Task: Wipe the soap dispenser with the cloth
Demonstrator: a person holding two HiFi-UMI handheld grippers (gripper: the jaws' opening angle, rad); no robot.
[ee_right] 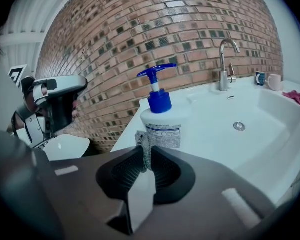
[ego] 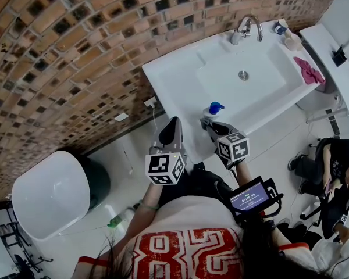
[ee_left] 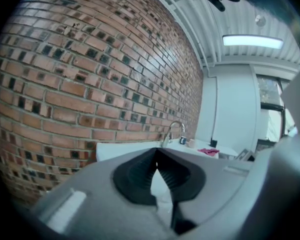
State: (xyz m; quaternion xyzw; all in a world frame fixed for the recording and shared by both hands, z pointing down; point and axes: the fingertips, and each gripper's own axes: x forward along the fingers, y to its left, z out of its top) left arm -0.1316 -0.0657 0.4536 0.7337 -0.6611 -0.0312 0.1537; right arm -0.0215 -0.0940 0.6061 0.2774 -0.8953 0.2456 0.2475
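One soap dispenser point(ee_right: 160, 118) stands on the sink point(ego: 168, 80) rim, frame centre. Your right gripper point(ee_right: 144, 160) pinches one grey cloth point(ee_right: 143, 143) just before it. Your left gripper point(ee_left: 156, 160) sits closed, empty. One faucet point(ee_right: 225, 64) behind.

White washbasin point(ego: 180, 68) against a brick wall point(ego: 58, 57), seen from above

Chrome tap point(ego: 246, 28) at the back rim, drain point(ego: 243, 75) in the middle of the bowl; dark mug point(ego: 279, 28) and pale cup point(ego: 291, 39) just right of the tap; pink rag point(ego: 309, 71) crumpled on the right rim; lower left, white-lidded dark bin point(ego: 49, 193), green bottle point(ego: 117, 220) near it; far right, seated person point(ego: 331, 167) in dark clothes.
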